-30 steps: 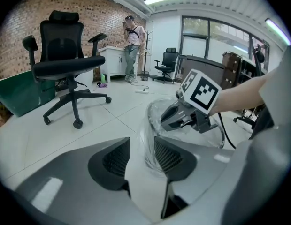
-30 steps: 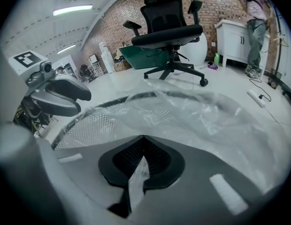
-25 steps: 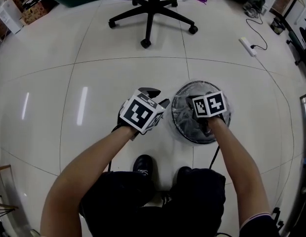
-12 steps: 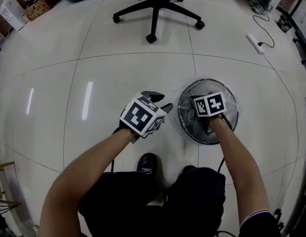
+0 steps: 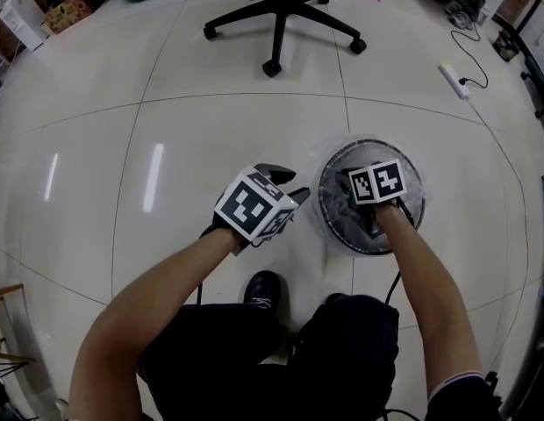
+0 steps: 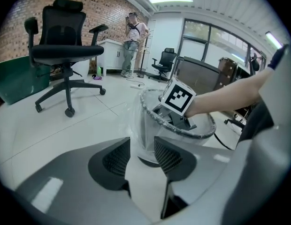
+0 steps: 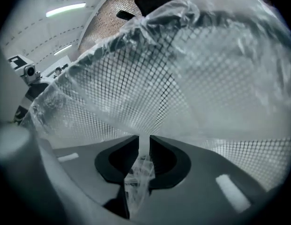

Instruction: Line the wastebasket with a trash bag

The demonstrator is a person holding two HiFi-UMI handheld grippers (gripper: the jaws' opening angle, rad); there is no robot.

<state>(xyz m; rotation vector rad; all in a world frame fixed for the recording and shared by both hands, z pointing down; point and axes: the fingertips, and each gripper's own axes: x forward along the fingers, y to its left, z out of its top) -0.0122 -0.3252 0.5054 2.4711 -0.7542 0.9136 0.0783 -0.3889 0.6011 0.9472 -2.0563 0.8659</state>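
Observation:
A round black mesh wastebasket (image 5: 325, 196) stands on the floor, and a clear trash bag (image 5: 416, 182) is draped over its rim. My right gripper (image 5: 363, 224) reaches down inside it. In the right gripper view the bag (image 7: 216, 78) lies against the mesh all round. A crumpled bunch of film sits between the jaws of my right gripper (image 7: 142, 146), which are opening with a narrow gap. My left gripper (image 5: 286, 182) hovers just left of the basket, open with nothing between its jaws. In the left gripper view my left gripper (image 6: 142, 150) faces the bag-covered basket wall (image 6: 148, 121).
A black office chair (image 5: 276, 11) stands beyond the basket. A power strip (image 5: 453, 79) with its cable lies at the back right. My shoes (image 5: 261, 289) are just in front of the basket. Boxes (image 5: 26, 16) sit at the far left, and a person (image 6: 132, 41) stands far off.
Both grippers have eased down a little, and the right one sits slightly deeper in the basket. The head view has shifted a bit.

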